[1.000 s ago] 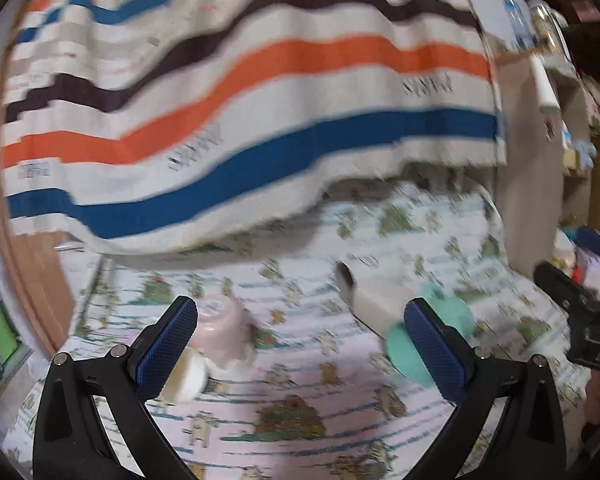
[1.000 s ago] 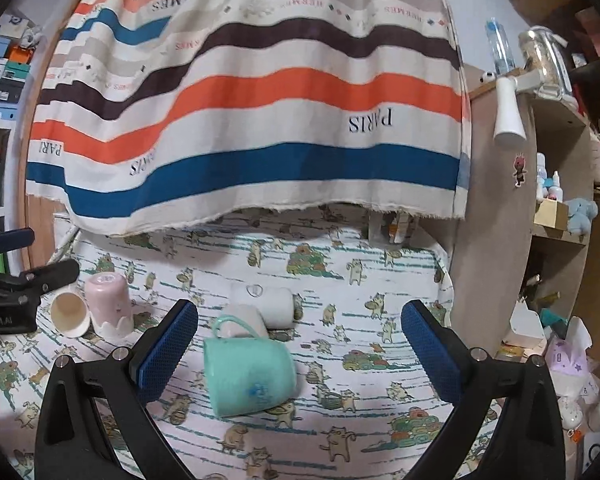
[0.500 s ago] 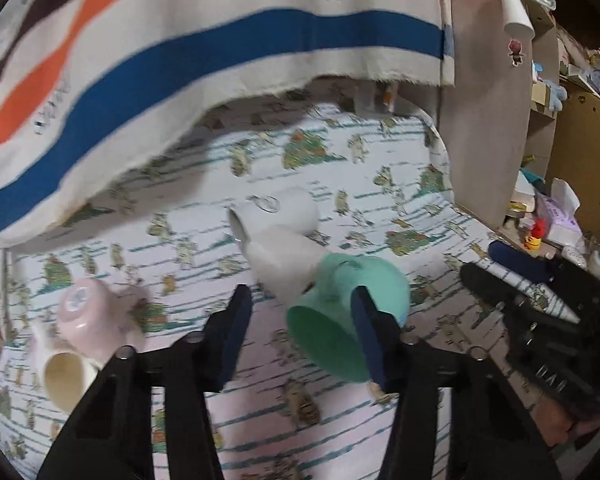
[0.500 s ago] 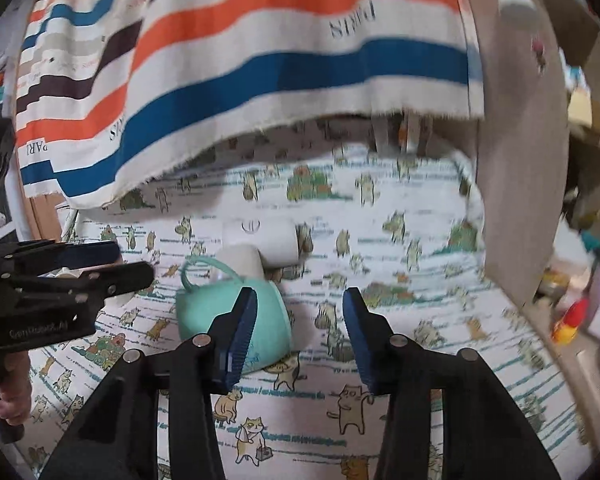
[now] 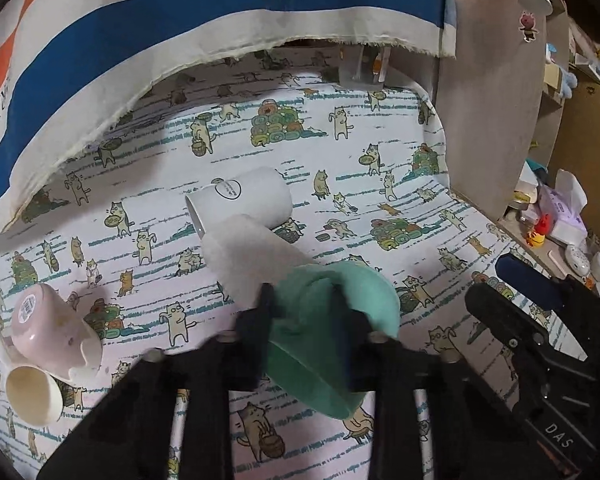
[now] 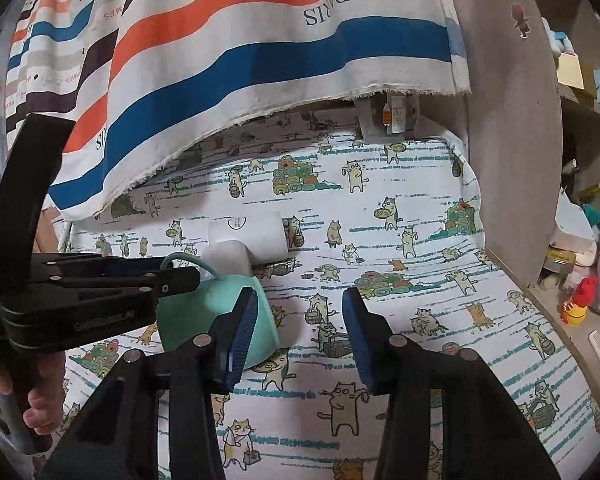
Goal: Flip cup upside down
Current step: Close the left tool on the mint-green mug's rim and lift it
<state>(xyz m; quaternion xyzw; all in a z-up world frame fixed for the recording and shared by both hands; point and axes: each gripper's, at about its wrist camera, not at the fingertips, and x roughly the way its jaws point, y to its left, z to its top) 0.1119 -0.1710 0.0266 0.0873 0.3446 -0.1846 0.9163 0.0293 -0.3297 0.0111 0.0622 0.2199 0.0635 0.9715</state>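
A mint-green cup [image 6: 220, 316] lay on its side on a counter [image 6: 420, 320] covered in cat-print cloth, its rim toward the left gripper [image 5: 304, 324] and its handle uppermost. That gripper's fingers [image 5: 260, 320] looked pinched across the cup's rim, though blur left the contact unsure. The right gripper [image 6: 298, 336] hovered just beside the cup's base, fingers part spread and holding nothing. The left hand was plainly nearer. A white mug [image 5: 244, 200] and a grey cup [image 5: 252, 260] lay touching behind it.

Both wrist cams close, sharing green cup [image 5: 332, 320].
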